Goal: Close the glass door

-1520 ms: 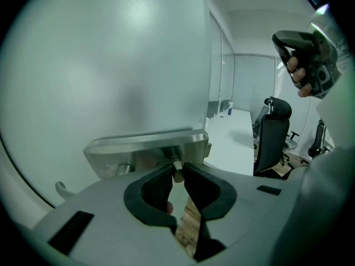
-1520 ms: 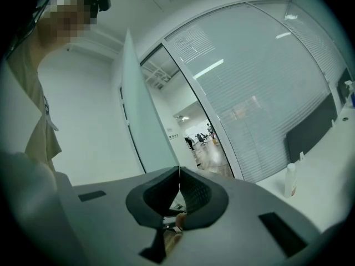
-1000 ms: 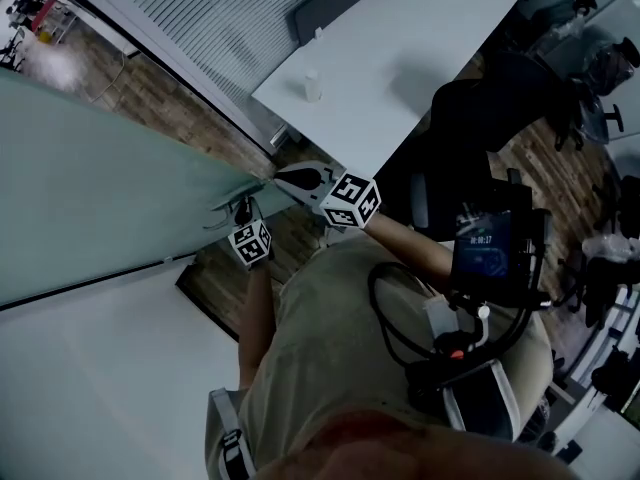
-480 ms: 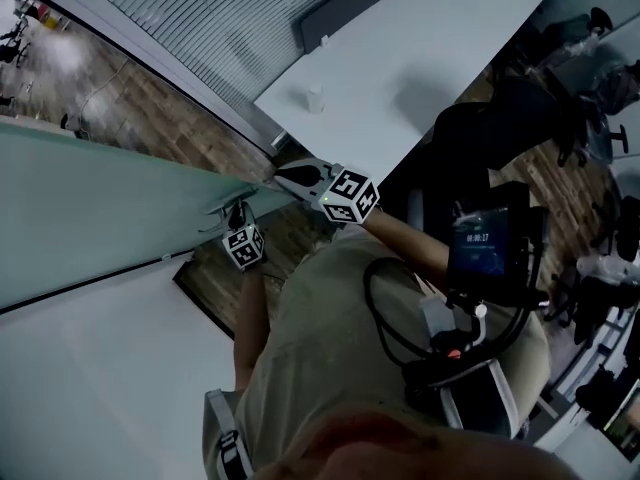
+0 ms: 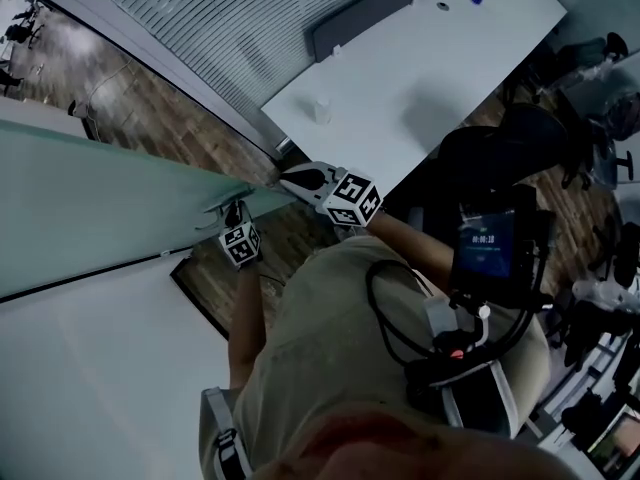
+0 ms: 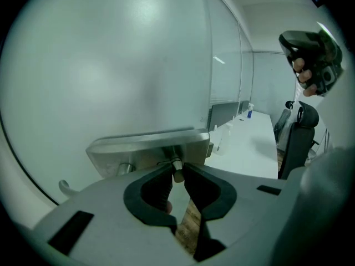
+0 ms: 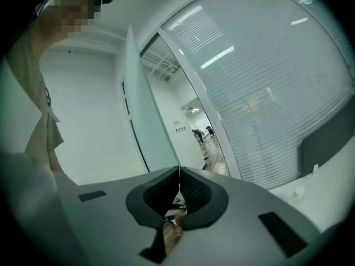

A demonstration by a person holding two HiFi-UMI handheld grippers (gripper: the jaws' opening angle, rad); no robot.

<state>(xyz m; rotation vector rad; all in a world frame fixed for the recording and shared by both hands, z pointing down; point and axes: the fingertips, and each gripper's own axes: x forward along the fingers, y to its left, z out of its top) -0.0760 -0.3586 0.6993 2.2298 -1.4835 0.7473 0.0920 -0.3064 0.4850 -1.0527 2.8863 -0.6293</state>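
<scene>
Glass door [image 5: 100, 208]: frosted pale-green pane, can't see thru it. It stands ajar across the left of head view, and its free edge ends near centre, right by both grippers. A brushed-metal handle plate [image 6: 147, 150] sits at that edge. A short round stem [image 6: 177, 168] sticks out under the plate, and a hooked lever end [image 6: 62, 188] shows low left.

L gripper [image 6: 178, 174] pinches that stem btw its jaw tips; jaws partway apart, stem filling the gap. R gripper [image 7: 179, 177] has jaws pressed together w/ nothing btw them. It sits just beside the door edge on the table side, pointing approx level toward the doorway. Can't tell if it touches the glass.

Edges/room: door edge and frame post [image 7: 211, 111] of the blind-covered glass wall [image 5: 220, 28] are well apart. The doorway btw them is open, w/ wood floor [image 5: 160, 118] running thru to a lit corridor beyond. A white wall [image 5: 90, 378] is close on the door's near side. The white table [image 5: 420, 58] is near on the right, its corner just past the R gripper, w/ a small bottle [image 5: 321, 111] on it. A black chair [image 5: 500, 138] is beside the table. The person's torso is directly behind both grippers.
</scene>
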